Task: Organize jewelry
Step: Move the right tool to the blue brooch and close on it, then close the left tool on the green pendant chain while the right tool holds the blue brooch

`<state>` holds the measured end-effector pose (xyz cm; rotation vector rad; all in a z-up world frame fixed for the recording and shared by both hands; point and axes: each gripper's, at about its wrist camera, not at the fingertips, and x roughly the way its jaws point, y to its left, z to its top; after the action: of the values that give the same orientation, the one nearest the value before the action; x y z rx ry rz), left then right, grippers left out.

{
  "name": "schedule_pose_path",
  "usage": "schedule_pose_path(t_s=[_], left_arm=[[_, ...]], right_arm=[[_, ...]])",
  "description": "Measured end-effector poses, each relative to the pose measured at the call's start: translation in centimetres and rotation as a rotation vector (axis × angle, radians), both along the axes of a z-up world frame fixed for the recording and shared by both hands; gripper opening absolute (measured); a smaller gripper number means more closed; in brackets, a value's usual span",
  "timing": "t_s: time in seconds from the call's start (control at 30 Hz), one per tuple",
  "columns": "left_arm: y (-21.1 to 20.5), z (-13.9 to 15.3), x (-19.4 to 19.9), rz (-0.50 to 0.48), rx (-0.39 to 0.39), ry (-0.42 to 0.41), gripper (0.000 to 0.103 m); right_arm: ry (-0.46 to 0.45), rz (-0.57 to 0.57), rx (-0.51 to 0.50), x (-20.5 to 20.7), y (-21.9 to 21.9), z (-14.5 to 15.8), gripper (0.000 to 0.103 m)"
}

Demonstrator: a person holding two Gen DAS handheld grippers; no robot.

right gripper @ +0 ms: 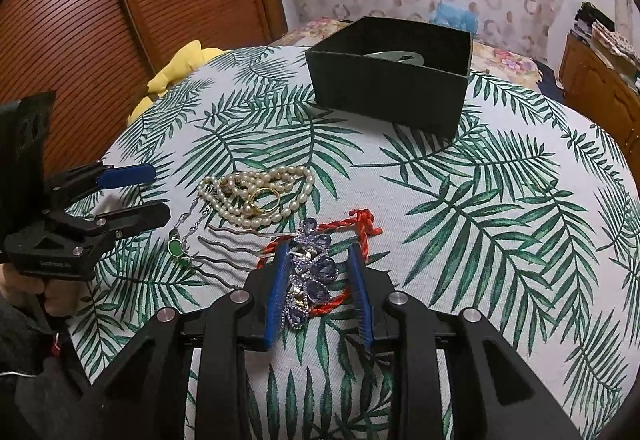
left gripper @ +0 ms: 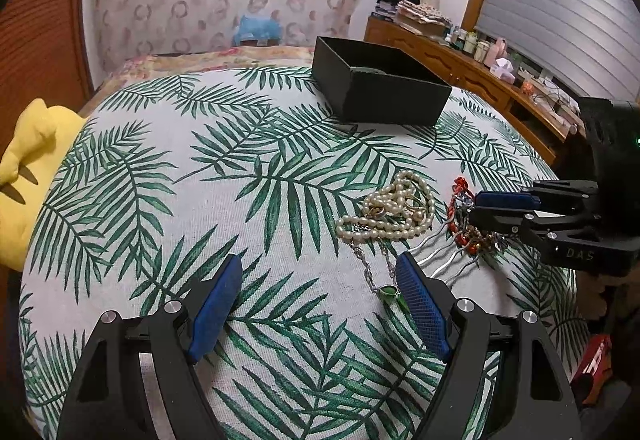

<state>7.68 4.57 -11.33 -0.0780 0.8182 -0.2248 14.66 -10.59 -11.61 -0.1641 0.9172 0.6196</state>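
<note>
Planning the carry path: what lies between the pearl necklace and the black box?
Nothing: in both wrist views the stretch from the pearl necklace to the black box is bare palm-leaf cloth.

A white pearl necklace (left gripper: 390,210) lies heaped on the palm-leaf printed cloth (left gripper: 240,168), near an open black rectangular box (left gripper: 380,86)

**Two low wrist views, one shared jewelry pile**

The table (left gripper: 160,176) is viewed low from its near edge by the left wrist camera, faced toward the black box (left gripper: 380,88). From the right wrist camera, the jewelry pile (right gripper: 260,200) is seen close. Box and pile are shared by both views.
</note>
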Motion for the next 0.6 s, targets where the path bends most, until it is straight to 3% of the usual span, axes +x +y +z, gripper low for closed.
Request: schedule_pose_path(t_s=[0.2,0.3,0.43,0.6], left_arm=[[-0.1,-0.2,0.0,0.002,0.005,0.005,0.076],[-0.1,-0.2,0.1,0.002,0.005,0.006,0.076],[-0.3,-0.2,0.1,0.003,0.007,0.007,0.076],[-0.3,-0.2,0.1,0.003,0.007,0.007,0.076]], right_arm=[[0.008,0.035,-0.001,0.6,0.5,0.0,0.032],[0.023,0.054,0.020,0.6,0.4,0.0,0.025],[0.019,0.054,0.024,0.4,0.4,0.0,0.025],[-0.040,0.029,0.019,-0.1,-0.1,1.0,0.025]])
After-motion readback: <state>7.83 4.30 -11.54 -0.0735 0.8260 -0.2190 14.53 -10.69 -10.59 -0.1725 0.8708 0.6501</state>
